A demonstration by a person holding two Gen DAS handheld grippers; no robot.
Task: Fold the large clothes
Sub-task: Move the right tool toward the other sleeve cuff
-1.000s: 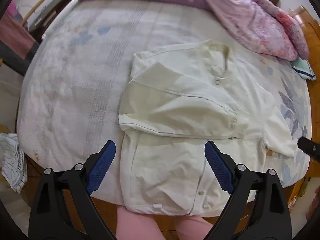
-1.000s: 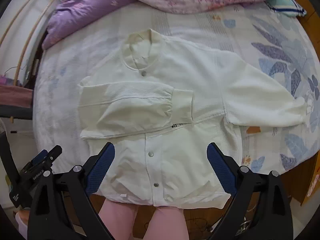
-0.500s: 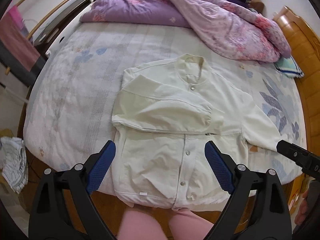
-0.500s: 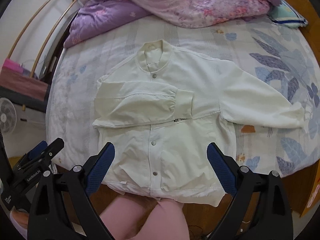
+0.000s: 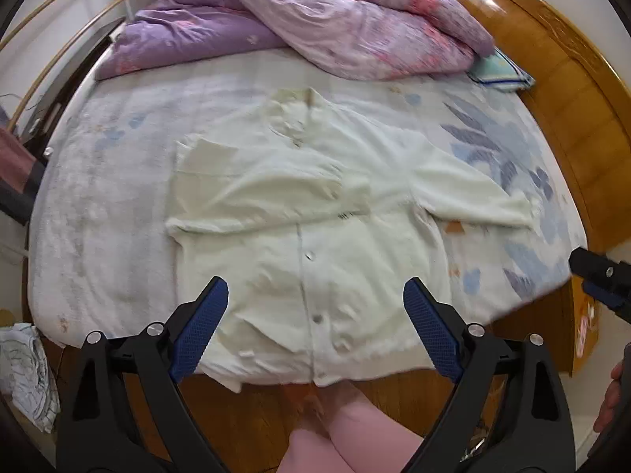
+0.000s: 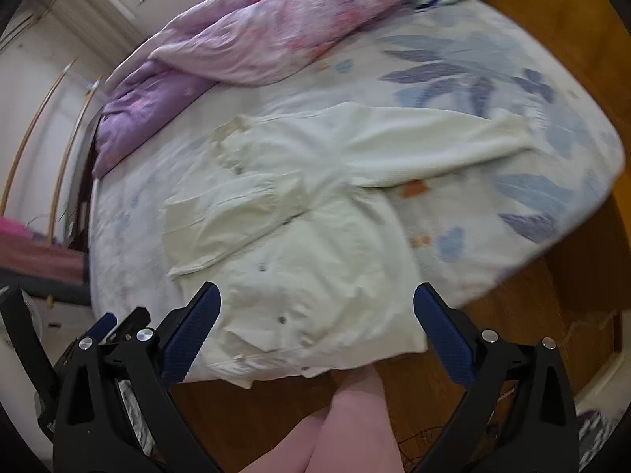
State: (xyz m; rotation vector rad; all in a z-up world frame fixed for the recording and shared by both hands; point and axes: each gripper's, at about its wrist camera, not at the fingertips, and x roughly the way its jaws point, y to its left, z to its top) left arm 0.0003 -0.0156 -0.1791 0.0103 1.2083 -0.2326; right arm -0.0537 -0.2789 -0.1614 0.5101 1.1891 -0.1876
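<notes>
Left wrist view: left tongs (image 5: pixel 315 323) spread wide, empty, hovering above hem of cream jacket (image 5: pixel 315 236). Right tongs (image 6: pixel 317 329) likewise spread, gripping nothing, above same hem. Jacket lying flat, front up and snapped shut, on bed (image 5: pixel 98 216) near its foot edge; one sleeve (image 5: pixel 256 189) folded across chest, other sleeve (image 5: pixel 473 197) stretched sideways over leaf-print sheet. Purple-pink quilt (image 5: pixel 335 27) bunched at far end. Wooden bed frame (image 5: pixel 572 98) along right side. Pink-clad legs (image 5: pixel 355 441) below.
</notes>
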